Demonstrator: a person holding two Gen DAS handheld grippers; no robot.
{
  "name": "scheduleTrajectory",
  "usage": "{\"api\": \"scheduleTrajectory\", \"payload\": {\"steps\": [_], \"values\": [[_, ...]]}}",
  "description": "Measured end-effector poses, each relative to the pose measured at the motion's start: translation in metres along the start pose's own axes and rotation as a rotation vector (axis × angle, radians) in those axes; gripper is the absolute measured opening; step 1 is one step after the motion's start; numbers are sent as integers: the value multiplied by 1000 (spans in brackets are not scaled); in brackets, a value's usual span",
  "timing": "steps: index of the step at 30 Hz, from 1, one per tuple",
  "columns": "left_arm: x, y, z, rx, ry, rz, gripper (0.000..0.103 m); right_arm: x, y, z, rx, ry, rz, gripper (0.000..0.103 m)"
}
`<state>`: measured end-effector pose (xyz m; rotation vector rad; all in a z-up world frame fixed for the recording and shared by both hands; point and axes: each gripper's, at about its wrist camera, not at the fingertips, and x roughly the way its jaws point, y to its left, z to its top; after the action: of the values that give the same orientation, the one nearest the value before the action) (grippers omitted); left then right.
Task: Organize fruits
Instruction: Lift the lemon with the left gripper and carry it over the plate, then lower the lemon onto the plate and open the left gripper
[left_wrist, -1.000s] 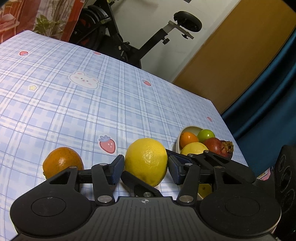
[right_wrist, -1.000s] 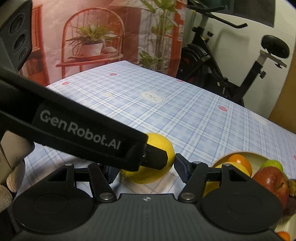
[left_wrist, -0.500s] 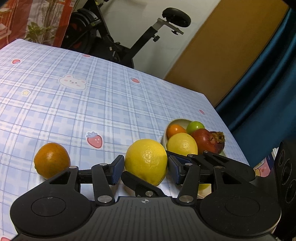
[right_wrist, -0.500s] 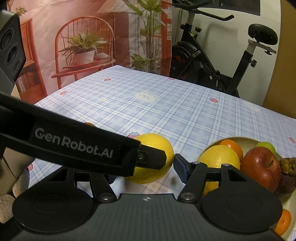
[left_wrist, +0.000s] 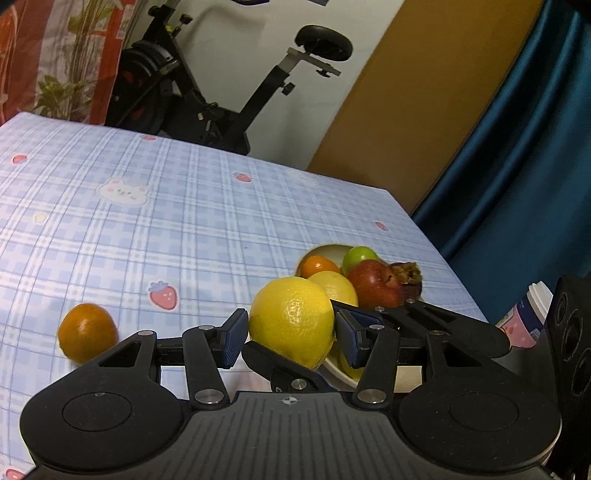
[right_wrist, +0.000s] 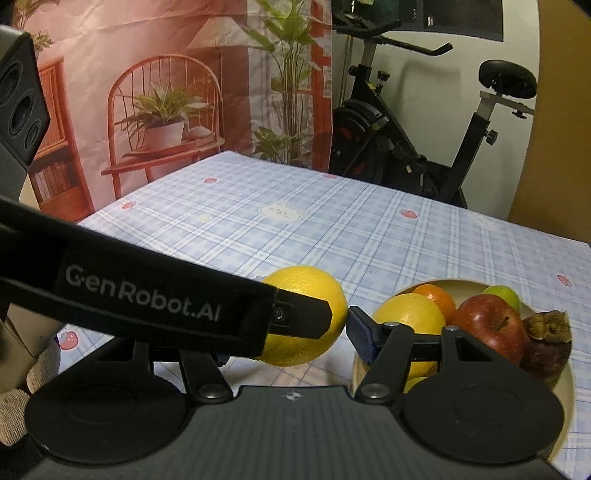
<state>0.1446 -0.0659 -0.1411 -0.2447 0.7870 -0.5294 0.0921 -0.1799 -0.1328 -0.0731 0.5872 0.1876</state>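
Observation:
A big yellow lemon (left_wrist: 291, 317) hangs just above the checked tablecloth, beside the near-left rim of a cream bowl (left_wrist: 325, 248). My left gripper (left_wrist: 291, 339) is shut on the lemon, a blue pad pressing each side. My right gripper (right_wrist: 291, 343) also grips the same lemon (right_wrist: 306, 291). Its right pad touches the fruit, and its left pad is hidden behind the left gripper's strapped arm (right_wrist: 147, 295). The bowl (right_wrist: 565, 387) holds a second yellow fruit, an orange, a green fruit, a red apple (right_wrist: 487, 328) and a dark brown fruit. A loose orange (left_wrist: 86, 332) lies on the cloth to the left.
A pink-printed cup (left_wrist: 528, 321) stands off the table's right edge by a blue curtain. An exercise bike (left_wrist: 221, 96) is behind the far table edge. A gloved hand (right_wrist: 14, 398) shows at the lower left of the right wrist view.
Both grippers have risen and shifted right with the lemon held between them. The bowl now sits closer behind the lemon. The loose orange has stayed behind on the cloth.

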Motion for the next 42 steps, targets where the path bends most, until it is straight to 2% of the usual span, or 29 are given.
{"api": "scheduleTrajectory", "payload": {"steps": [10,21,31,36,42], "values": [[13,-44,18,92,29,-62,54,-34,-29,-2,85,-61,-57,63],[49,-98,15,232,121,-152,54,-74,-78,-28,211,-84,-144,63],[74,-113,0,267,176,-129,54,-75,-96,-48,292,-69,-166,63],[77,-116,-1,290,168,-120,53,-76,-98,-53,310,-87,-142,55],[79,-117,-2,297,166,-110,52,-73,-98,-51,310,-85,-144,55]]}}
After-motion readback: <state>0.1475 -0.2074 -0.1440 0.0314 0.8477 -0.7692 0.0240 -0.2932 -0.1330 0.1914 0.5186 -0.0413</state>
